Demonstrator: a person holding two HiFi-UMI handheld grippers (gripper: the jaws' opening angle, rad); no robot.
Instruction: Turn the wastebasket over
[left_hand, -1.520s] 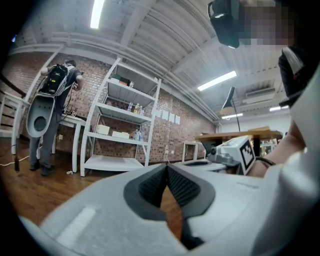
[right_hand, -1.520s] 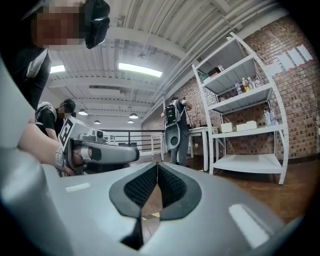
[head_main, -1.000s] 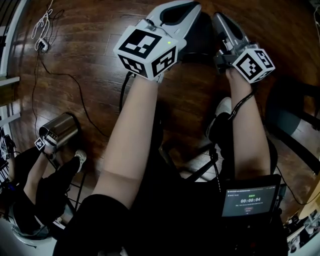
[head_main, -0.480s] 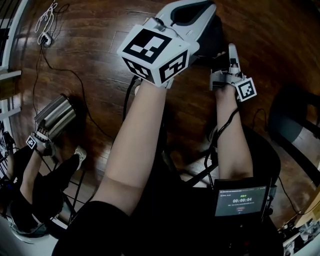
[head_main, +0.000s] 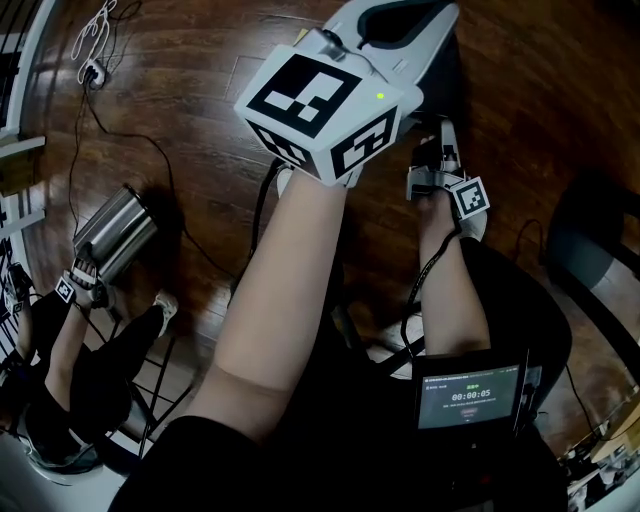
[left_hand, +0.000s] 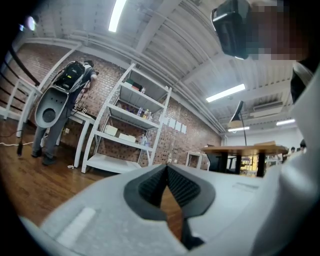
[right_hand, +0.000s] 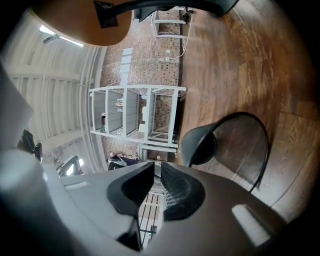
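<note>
Dark plank floor all round, crossed by a thin cable, with white shelving along a brick wall beyond. Carries one black mesh wastebasket, down on the boards and almost wholly hidden in the head view behind the high-held left tool. Shows plainly only in the right gripper view: a solid dark end and a thin wire rim with mesh between. Lies just ahead of the right tool and off to one side of its jaw line, not between the jaws. Seems to run its long axis across that tool's line of sight, solid end away from the floor; cannot tell for sure whether tipped over or mouth-down. Leaves the right tool clearly the nearer to the wastebasket, and the left looking past it toward the shelving. Shows the right tool's jaws opening, a narrow slit with nothing in it. Shows the left tool's jaws pressed together at the tips, pinching nothing. Counts out as one mesh wastebasket, two tools, and one steel bin well away from the wastebasket, beside a second person and a small marker cube.
</note>
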